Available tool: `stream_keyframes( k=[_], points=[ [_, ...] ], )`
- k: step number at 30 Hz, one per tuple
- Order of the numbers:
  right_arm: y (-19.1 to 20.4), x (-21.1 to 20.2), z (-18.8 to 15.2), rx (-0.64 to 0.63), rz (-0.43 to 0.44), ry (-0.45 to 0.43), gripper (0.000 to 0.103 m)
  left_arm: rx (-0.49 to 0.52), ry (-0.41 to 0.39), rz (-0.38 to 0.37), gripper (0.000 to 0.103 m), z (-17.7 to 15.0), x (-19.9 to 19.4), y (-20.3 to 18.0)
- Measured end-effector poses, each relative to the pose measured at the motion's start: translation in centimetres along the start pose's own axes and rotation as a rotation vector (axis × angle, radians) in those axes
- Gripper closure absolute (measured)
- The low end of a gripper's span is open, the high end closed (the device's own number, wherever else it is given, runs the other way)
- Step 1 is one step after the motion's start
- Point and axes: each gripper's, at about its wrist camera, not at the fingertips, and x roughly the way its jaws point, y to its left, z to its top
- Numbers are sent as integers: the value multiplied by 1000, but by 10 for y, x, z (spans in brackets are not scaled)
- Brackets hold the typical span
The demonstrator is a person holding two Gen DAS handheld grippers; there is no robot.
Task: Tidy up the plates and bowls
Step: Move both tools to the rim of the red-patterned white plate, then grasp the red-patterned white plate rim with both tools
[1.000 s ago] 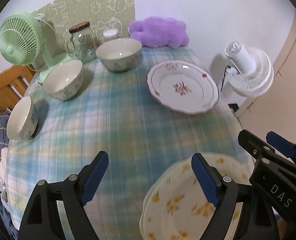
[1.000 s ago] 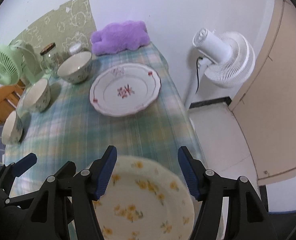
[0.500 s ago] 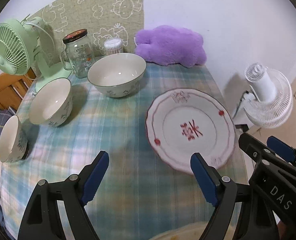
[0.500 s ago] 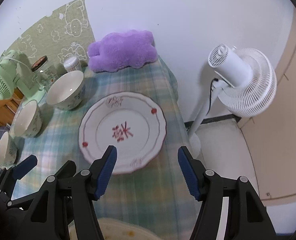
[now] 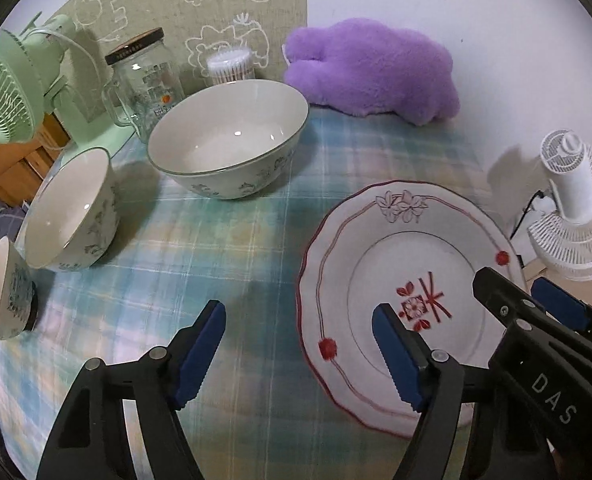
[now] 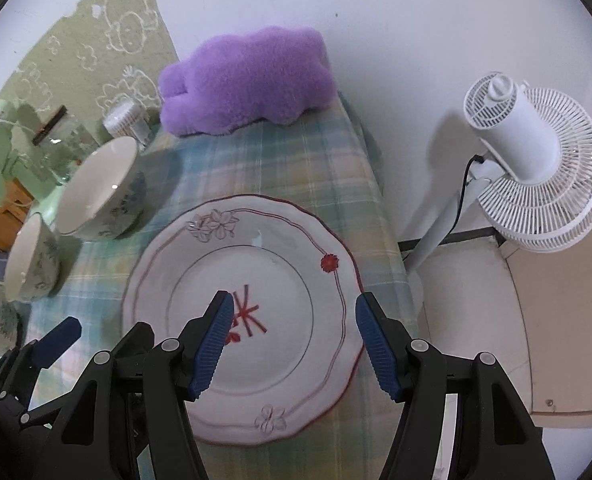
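1. Step in hand: both grippers are closing in on the red-patterned plate (image 6: pixel 256 312), which is lying flat on the checked tablecloth (image 5: pixel 224 240) near the table's right edge. This reads as the approach to a two-handed pick-up; no lift is under way.

2. Left gripper (image 5: pixel 297 354): its jaws have just been narrowing but are standing apart, gripping nothing. Its right pad is hanging over the plate's inner well and its left pad over bare cloth, so the plate's left rim is lying between them in the left wrist view. Whether a pad is touching the plate cannot be told.

3. Right gripper (image 6: pixel 292 344): its jaws are standing apart and empty. Its left pad is showing over the red centre motif and its right pad at the plate's right rim, close to the table edge.

4. Other task items: the large bowl (image 5: pixel 228 140), the medium bowl (image 5: pixel 70 212) and the small bowl (image 5: pixel 4 290) are sitting separately, in a line along the left side, unstacked.

5. Bystanders: a glass jar (image 5: pixel 146 76), a purple plush cushion (image 5: pixel 371 68), a green fan (image 5: pixel 4 96) and a white fan (image 6: pixel 535 164) are standing clear of the plate.

6. Next move, as judged: each gripper is needing to settle so that one pad slides under the rim and the other sits above it, then to clamp evenly before lifting. The shallow, glazed rim is looking slippery, and the right rim's nearness to the table edge is calling for a level lift.
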Motion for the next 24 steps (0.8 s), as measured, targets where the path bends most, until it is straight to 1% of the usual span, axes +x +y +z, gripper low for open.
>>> stream_keyframes(
  k=[3,5,7,10,13,16,18,22,23,24],
  points=[
    [-1,10,2,-2,0,12,36,4,12,0,30,1,9,-2],
    [0,15,3,-19,-18,9,37,3,22,-11,37,1,14,-3],
    [4,18,6,-64,-40,-4,42,-1,39,-11,37,1,21,-3],
    [10,22,7,-109,-71,-12,45,-22,55,-14,40,3,27,0],
    [8,21,8,-100,-81,-15,45,-29,47,-18,40,5,27,-1],
    [4,19,10,-81,-103,-16,45,-5,39,-23,40,6,25,-6],
    [0,21,10,-66,-105,-6,45,10,46,-30,42,6,27,-10],
    [-5,25,8,-53,-117,15,45,17,59,-46,50,7,32,-14],
    [-7,28,7,-47,-111,28,46,15,61,-53,50,7,32,-14],
    [-7,30,6,-46,-97,45,52,15,64,-64,50,7,33,-15]
  ],
)
